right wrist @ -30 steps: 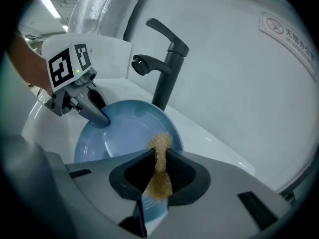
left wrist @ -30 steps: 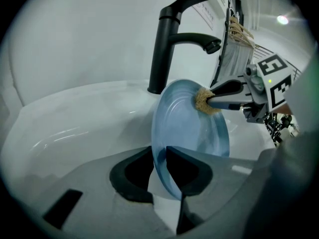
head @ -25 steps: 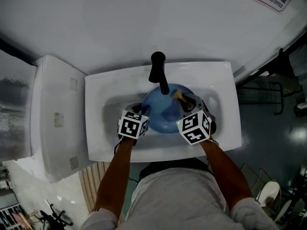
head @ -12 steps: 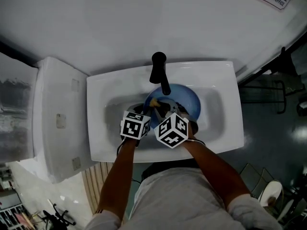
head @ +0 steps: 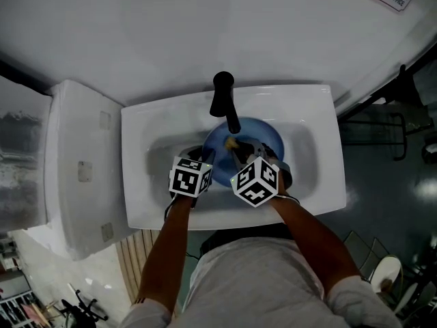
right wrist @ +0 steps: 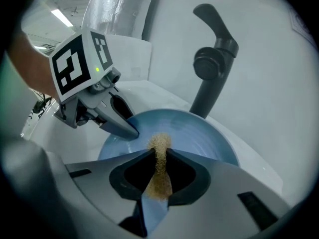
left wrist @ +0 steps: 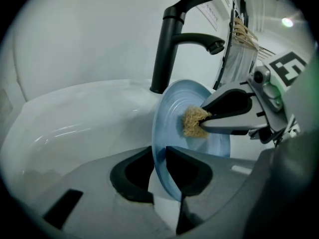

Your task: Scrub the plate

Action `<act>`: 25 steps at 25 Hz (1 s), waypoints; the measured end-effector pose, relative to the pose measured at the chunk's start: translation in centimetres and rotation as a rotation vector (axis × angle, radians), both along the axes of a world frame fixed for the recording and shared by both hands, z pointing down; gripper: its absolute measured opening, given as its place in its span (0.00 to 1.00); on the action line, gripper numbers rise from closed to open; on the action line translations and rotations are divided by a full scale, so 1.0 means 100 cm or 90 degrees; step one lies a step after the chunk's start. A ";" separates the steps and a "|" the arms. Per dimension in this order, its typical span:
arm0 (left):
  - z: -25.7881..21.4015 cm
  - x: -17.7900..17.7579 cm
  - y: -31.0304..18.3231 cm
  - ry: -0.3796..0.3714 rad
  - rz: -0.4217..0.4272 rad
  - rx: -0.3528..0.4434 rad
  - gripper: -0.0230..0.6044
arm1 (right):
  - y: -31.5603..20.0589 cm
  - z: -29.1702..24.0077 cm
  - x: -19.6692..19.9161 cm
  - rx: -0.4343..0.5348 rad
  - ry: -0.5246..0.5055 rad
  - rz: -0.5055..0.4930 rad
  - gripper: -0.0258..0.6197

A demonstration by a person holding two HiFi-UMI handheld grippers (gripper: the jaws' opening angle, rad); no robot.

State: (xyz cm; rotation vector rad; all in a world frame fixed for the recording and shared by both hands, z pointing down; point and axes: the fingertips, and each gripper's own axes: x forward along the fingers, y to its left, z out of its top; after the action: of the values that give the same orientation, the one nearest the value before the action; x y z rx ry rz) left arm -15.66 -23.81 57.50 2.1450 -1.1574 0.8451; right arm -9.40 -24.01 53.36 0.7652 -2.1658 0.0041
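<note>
The plate [head: 265, 135] is held tilted on edge inside the white sink [head: 153, 207]. Its 12 o'clock rim lies just under the spout of the black faucet [head: 224, 100]. Bare basin is seen at 3 and 9 o'clock of the plate, closed in beyond by the sink's rounded walls.

The plate's thin rim at 9 o'clock is clamped by the left tool [left wrist: 159, 156], whose jaws are set narrow. A scrubber [right wrist: 160, 182] is pinched by the right tool [right wrist: 159, 159].

The plate is seen as smooth, glossy blue with concentric ridges, the scrubber as tan, coarse and fibrous, and the sink as glazed.

In the head view both grips are covered by the marker cubes. Only in the left gripper view is the scrubber shown pressed against the plate's face. The right gripper view alone shows it squeezed into a flat strip between the jaws.
</note>
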 end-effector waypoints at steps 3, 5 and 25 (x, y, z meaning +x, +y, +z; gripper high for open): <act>0.000 0.000 0.000 -0.001 0.001 0.001 0.18 | 0.000 0.002 0.025 0.001 0.017 0.016 0.14; -0.001 0.000 0.001 -0.002 -0.001 0.001 0.18 | 0.001 0.004 0.041 0.000 0.031 0.026 0.14; 0.002 -0.001 0.003 0.001 -0.015 -0.016 0.18 | 0.042 0.022 -0.009 -0.022 0.065 -0.125 0.14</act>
State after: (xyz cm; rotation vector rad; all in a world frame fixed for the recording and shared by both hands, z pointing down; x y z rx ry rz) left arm -15.77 -23.50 57.73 2.1075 -1.1618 0.8426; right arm -10.33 -19.81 55.58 0.5190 -2.1296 -0.0958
